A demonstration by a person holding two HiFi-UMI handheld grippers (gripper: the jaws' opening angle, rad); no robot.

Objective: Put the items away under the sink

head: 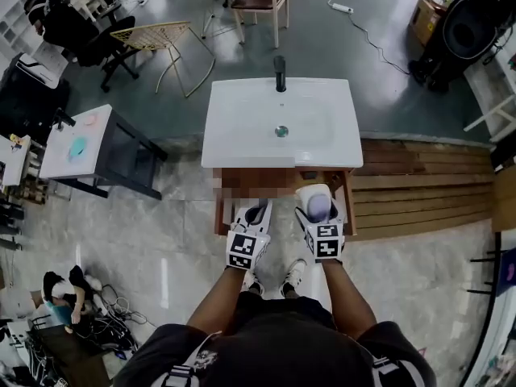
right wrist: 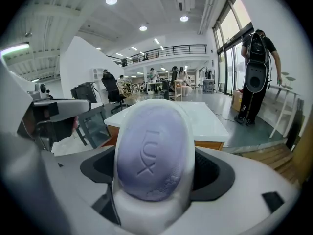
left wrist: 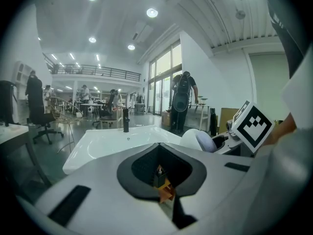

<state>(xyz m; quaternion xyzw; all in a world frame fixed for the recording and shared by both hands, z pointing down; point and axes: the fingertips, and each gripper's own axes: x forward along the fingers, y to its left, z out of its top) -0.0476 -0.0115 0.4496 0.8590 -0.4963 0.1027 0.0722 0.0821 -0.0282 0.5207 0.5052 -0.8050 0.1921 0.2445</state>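
Observation:
A white sink [head: 242, 127] with a black tap [head: 279, 72] tops a wooden cabinet [head: 343, 185] right in front of me. My right gripper [head: 318, 205] hovers at the cabinet's front, shut on a lavender soap bar [right wrist: 151, 155] stamped LUX. This soap bar [head: 319, 208] stands upright between the white jaws. My left gripper [head: 255, 214] is level with it, a little to the left, jaws together and nothing between them. In the left gripper view the sink [left wrist: 107, 143] lies ahead and the soap bar [left wrist: 208, 142] shows at the right.
A white-topped side table [head: 76, 143] stands left of the sink. Wooden planks [head: 419, 192] lie along the floor at the right. A wire chair [head: 165, 39] and a wooden chair [head: 262, 2] stand behind the sink. A person with a backpack [right wrist: 257, 72] stands far right.

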